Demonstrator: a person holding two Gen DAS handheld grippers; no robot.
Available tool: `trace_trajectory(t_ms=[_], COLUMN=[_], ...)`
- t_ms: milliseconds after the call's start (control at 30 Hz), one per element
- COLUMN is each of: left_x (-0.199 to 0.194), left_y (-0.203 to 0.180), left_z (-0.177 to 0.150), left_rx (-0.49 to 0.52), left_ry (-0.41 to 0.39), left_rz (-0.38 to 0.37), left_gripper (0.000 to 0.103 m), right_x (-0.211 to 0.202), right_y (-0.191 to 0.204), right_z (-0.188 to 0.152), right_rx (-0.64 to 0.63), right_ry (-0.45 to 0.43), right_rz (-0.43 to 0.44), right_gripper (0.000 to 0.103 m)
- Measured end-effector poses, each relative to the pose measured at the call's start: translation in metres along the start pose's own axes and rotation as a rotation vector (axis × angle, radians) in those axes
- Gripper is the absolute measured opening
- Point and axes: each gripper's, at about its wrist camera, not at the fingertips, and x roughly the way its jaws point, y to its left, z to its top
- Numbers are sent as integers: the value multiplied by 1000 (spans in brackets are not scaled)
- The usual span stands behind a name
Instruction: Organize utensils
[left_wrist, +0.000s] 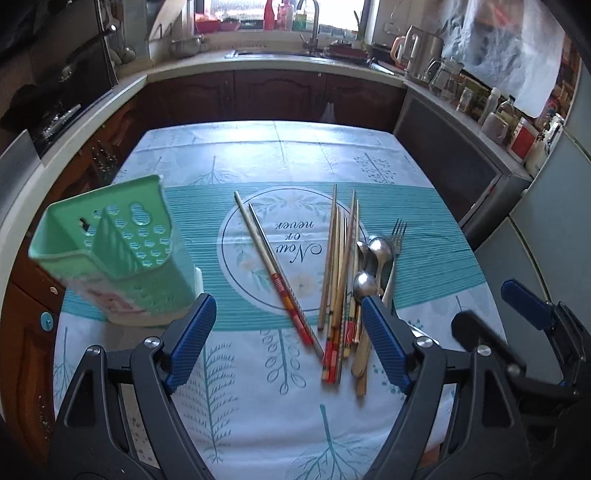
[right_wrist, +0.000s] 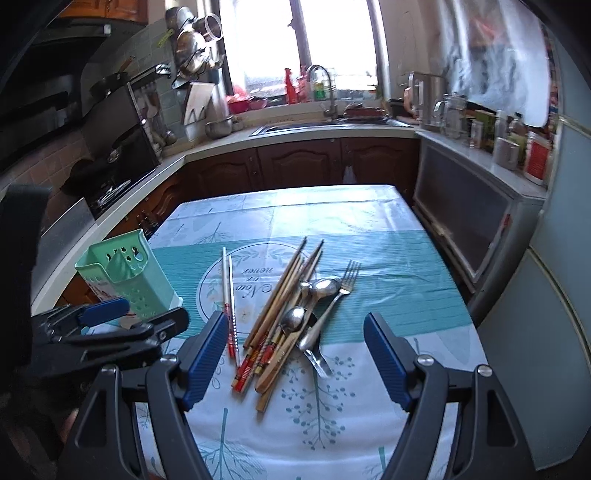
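Both grippers, left (left_wrist: 288, 339) and right (right_wrist: 295, 354), hover spread wide and empty over the near-right pile of chopsticks (left_wrist: 338, 280) and spoons (right_wrist: 325, 286), probably light, stiff, slippery, so pinch mid-shaft, green caddy (left_wrist: 110, 240) standing left.

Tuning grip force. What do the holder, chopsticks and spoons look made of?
Holder: looks like moulded plastic, matt mint green, with punched holes in its walls. Chopsticks: mostly wood or bamboo by the tan grain, some with red printed ends. Spoons: metal, probably stainless steel, polished, with bright highlights.
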Motion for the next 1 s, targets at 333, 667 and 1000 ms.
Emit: trace_trajectory(t_ms=[333,667,1000], left_x=[68,143,167], left_y=[5,14,6], left_z=[60,84,93], left_rx=[-20,-56,-45], left_ry=[147,312,328], left_rz=[39,88,72], left_gripper=[51,38,26], right_x=[53,160,224], right_y=[-12,-38,-45], right_z=[37,58,77], right_rx=[-35,50,221], right_ry=[147,404,555], right_rz=[53,92,139], right_gripper=[65,37,28])
